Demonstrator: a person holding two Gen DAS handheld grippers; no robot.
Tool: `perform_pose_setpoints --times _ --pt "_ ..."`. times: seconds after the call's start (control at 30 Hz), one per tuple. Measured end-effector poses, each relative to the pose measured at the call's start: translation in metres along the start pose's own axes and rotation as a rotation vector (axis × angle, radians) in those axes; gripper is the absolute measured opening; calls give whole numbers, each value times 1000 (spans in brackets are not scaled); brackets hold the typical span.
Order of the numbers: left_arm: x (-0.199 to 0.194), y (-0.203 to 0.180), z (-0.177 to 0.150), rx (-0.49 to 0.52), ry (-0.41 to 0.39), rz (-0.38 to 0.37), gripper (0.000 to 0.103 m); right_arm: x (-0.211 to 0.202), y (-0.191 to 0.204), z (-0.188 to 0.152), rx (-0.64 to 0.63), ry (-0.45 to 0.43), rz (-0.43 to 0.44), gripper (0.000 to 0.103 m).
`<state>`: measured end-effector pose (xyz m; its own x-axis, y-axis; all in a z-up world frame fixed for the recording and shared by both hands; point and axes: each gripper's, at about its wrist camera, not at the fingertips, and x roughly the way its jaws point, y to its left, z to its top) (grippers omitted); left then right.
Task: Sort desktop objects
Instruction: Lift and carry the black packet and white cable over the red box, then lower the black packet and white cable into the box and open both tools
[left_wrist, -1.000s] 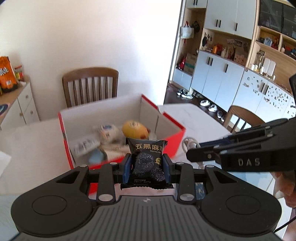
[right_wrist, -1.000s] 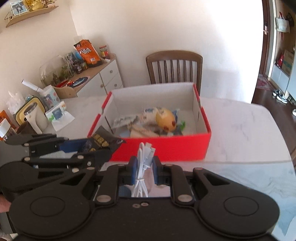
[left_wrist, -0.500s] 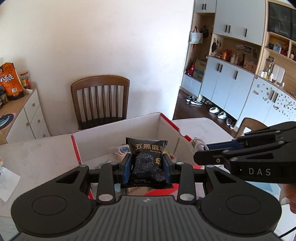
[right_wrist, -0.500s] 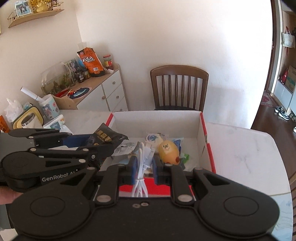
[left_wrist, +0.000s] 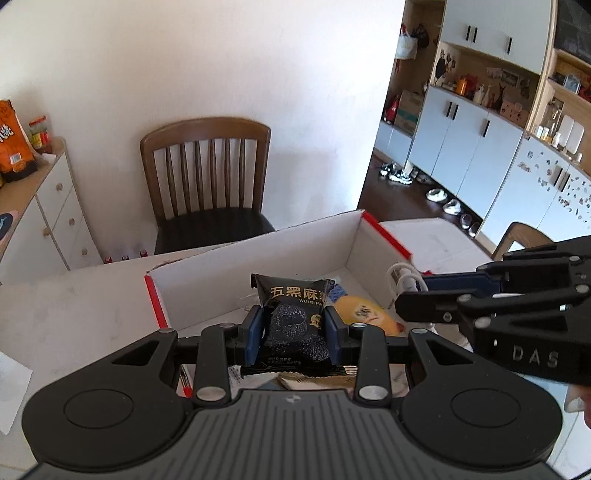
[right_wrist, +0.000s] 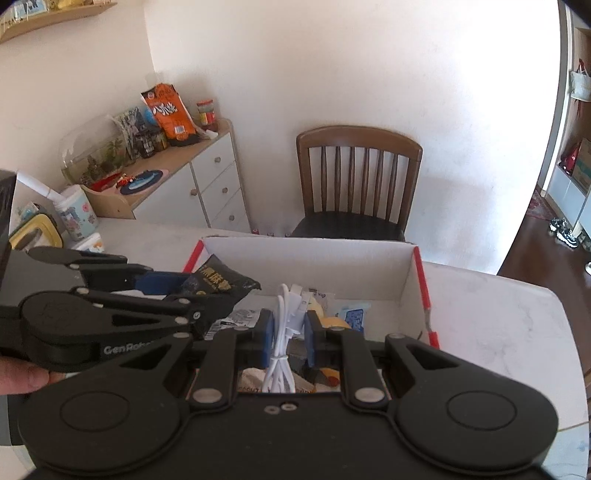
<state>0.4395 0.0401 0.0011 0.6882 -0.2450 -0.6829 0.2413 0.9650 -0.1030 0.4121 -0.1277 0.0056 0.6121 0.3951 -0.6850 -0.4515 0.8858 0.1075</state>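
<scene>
- Left gripper (left_wrist: 294, 334) clenched on black snack packet (left_wrist: 293, 325), frame centre, above red box (left_wrist: 258, 258).
- Right gripper (right_wrist: 289, 334) grasping white cable (right_wrist: 283, 332), centre, over the box.

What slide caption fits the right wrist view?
Right gripper holds a coiled white cable over the red box; left gripper holds a black snack packet alongside.

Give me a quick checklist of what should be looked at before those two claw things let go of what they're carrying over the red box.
1. Left gripper jaws clamped on black snack packet: ok.
2. Right gripper jaws clamped on white cable: ok.
3. Both loads above the open red box: ok.
4. Free room among the items in the box, such as the yellow toy: cannot tell.
5. Grippers apart from each other: ok.
</scene>
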Motion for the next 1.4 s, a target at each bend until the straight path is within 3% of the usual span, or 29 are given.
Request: perform_pose_setpoints --times 0.5,1.17,1.4 --pt "65 14 -8 -30 109 7 34 52 -2 -23 -17 103 1 17" --pt "99 24 -18 -73 196 5 34 78 -3 -43 -26 167 -17 15" --pt "97 25 -19 -101 191 0 39 75 -5 -43 -16 167 1 27"
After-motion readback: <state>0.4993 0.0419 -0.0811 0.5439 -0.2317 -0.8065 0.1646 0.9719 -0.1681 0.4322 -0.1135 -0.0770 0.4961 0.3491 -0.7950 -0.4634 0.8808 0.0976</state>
